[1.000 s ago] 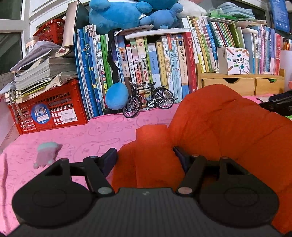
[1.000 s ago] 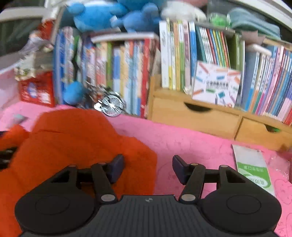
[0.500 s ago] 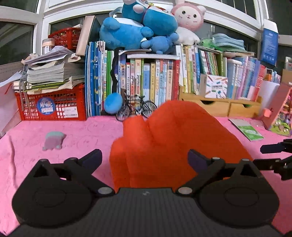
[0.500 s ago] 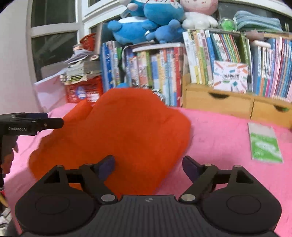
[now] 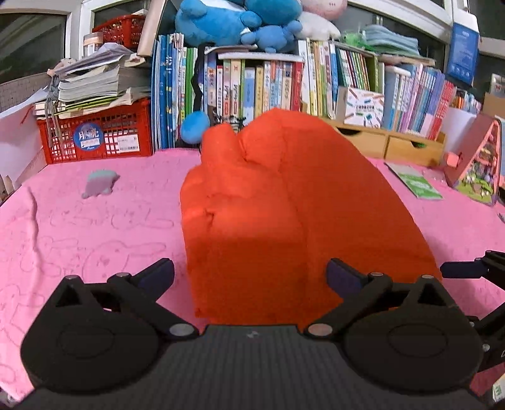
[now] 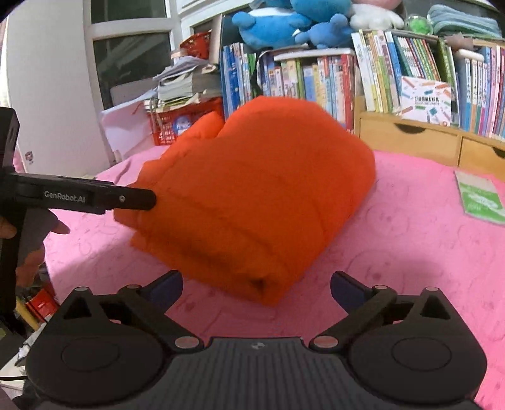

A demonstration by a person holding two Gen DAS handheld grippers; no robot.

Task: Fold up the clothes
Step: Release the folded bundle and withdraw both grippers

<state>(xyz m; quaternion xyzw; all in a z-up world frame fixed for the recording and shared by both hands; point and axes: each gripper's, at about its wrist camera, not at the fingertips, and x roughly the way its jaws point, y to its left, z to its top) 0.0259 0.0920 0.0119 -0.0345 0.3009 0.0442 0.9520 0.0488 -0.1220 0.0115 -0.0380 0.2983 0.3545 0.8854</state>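
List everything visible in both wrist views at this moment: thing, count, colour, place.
garment: one, orange, folded on the pink cloth
cloth: one, pink, covering the surface
crate: one, red, back left, papers stacked on top
books: many, mixed colours, upright along the back
plush toys: several, mostly blue, on top of the books
wooden drawers: one unit, tan, back right
booklet: one, green, right of the garment
small toy: one, grey-teal, left
left hand-held gripper: black, open, empty
right hand-held gripper: black, open, empty
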